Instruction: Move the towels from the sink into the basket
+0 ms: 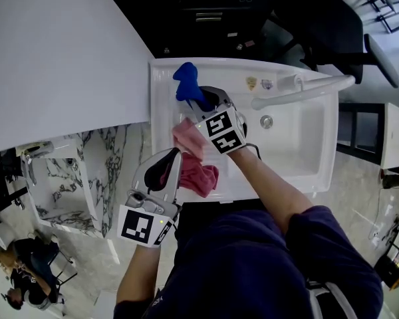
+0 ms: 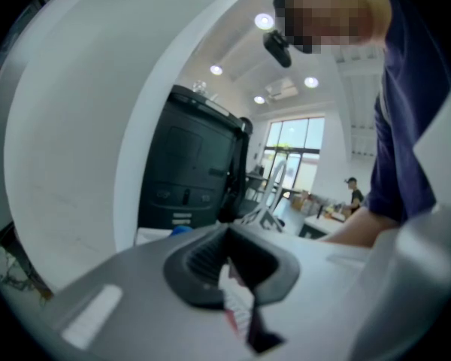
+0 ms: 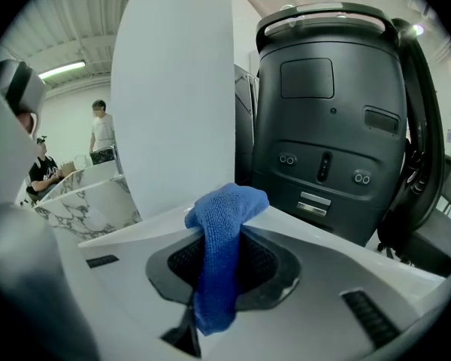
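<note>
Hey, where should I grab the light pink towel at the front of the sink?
Probably from above, pinching the bunched top fold of the light pink towel; it's crumpled against the darker pink towel, with no flat edge showing.

Reads bright and even indoors. Blows out at round ceiling lamps (image 2: 264,21) and tall window (image 2: 293,145) in left gripper view. Bends hard toward edges of both gripper views, with black corners. Goes soft in nearest foreground there. Throws only faint shadows inside white sink (image 1: 306,151).
</note>
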